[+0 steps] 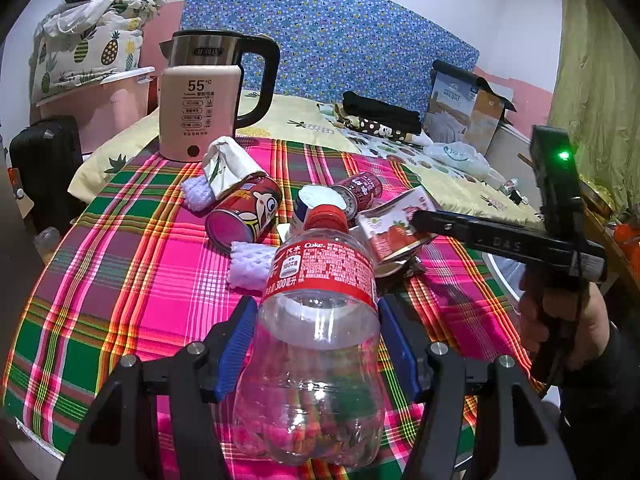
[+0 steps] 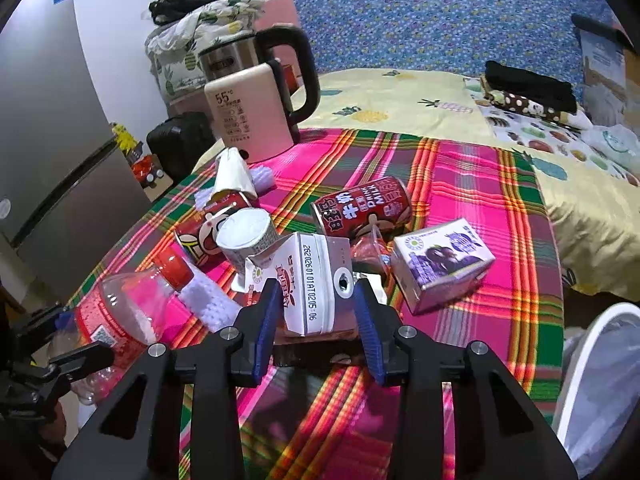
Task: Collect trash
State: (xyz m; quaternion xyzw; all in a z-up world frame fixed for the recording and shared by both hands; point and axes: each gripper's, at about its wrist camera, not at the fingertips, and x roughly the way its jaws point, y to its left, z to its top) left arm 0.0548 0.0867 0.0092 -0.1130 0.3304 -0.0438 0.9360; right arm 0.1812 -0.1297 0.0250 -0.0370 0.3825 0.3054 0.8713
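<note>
Left hand-held gripper: pads clamped on clear plastic bottle | Right hand-held gripper: jaws part-closed around boxy strawberry carton, contact unclear | bench: plaid cloth

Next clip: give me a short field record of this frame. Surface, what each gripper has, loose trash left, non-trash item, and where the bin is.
surface: plaid tablecloth
left gripper: clamps a clear Coke bottle
right gripper: around the strawberry carton, contact unclear
loose trash: two red cans, grape carton, white cup, foam nets
non-trash: kettle
bin: white rim at the table's right edge
</note>
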